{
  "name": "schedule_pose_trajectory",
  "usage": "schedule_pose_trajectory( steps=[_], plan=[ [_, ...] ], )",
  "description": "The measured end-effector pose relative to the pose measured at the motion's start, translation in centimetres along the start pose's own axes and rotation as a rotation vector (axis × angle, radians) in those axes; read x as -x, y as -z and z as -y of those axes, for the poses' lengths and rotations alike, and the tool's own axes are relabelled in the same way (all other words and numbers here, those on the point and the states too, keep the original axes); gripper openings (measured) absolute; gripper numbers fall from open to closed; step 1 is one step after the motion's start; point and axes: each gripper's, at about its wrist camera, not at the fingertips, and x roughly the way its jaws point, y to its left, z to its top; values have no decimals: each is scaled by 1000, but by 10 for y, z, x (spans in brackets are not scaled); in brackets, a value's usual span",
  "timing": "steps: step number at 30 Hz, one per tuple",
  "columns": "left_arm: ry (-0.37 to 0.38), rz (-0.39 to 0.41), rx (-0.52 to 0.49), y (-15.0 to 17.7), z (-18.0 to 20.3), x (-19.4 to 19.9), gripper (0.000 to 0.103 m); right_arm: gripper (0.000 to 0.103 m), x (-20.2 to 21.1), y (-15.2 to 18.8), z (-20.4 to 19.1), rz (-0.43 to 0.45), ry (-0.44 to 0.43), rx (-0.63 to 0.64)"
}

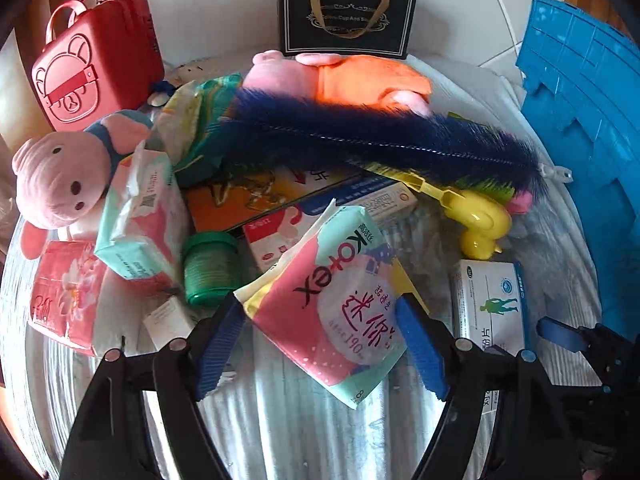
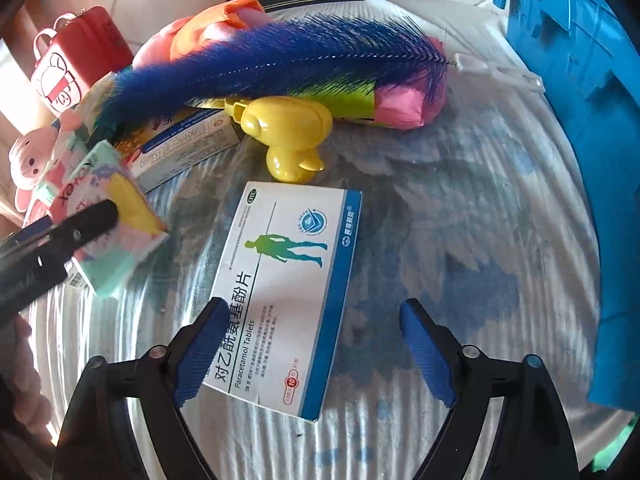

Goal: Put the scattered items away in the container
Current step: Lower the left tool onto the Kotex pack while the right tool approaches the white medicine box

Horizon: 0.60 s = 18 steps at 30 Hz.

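Down between my left gripper [image 1: 318, 300] pads lies the pink Kotex pack [image 1: 340, 320], tilted. The jaws are spread, each pad right at an edge of the pack, and I cannot tell whether either one touches it. My right gripper [image 2: 313, 301] is released too. Its left pad overlaps the white paracetamol box [image 2: 280, 280], which lies flat, while its right pad hangs over bare table [image 2: 460, 220].

Beyond my fingertips, the yellow duck toy [image 2: 294, 136] is partly under a long blue bristle brush [image 2: 280, 52], which also hides much of the flat boxes behind the pack. The blue crate [image 2: 560, 120] stands to the right of both jaws, cut off by the frame, its inside out of sight.

Glare on a ribbed clear sheet blurs the blue-patterned tabletop. Past the far rim is pale tiled floor [image 1: 224, 8].
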Motion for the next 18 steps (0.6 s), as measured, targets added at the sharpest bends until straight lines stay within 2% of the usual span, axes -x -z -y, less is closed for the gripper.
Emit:
schedule_pose_trajectory(
  steps=[1, 2, 4, 5, 8, 9, 10, 12, 15, 18],
  plan=[
    [15, -4, -4, 1, 4, 0, 76, 61, 4, -2, -2, 1, 15, 20],
    [34, -11, -7, 2, 8, 1, 76, 58, 9, -4, -3, 5, 48, 42],
    [78, -35, -18, 8, 15, 3, 76, 57, 16, -8, 3, 11, 125, 64],
    [84, -43, -34, 12, 18, 4, 76, 57, 18, -9, 10, 7, 138, 53],
    [6, 9, -77, 21, 20, 12, 74, 61, 30, -12, 26, -2, 77, -3],
    [-21, 24, -77, 21, 16, 15, 61, 69, 34, -13, 25, 2, 42, -11],
    [-30, 24, -68, 21, 11, 17, 52, 82, 36, -13, 22, 3, 7, -20],
    [-17, -9, -36, 19, -1, 19, 50, 86, 35, -9, 13, 3, -51, -40],
    [36, -51, -37, 21, -7, 19, 50, 86, 22, -2, -2, -19, -59, -43],
    [88, -80, -80, 17, -4, 14, 52, 86, -14, 5, -21, -32, -39, -37]
  ],
)
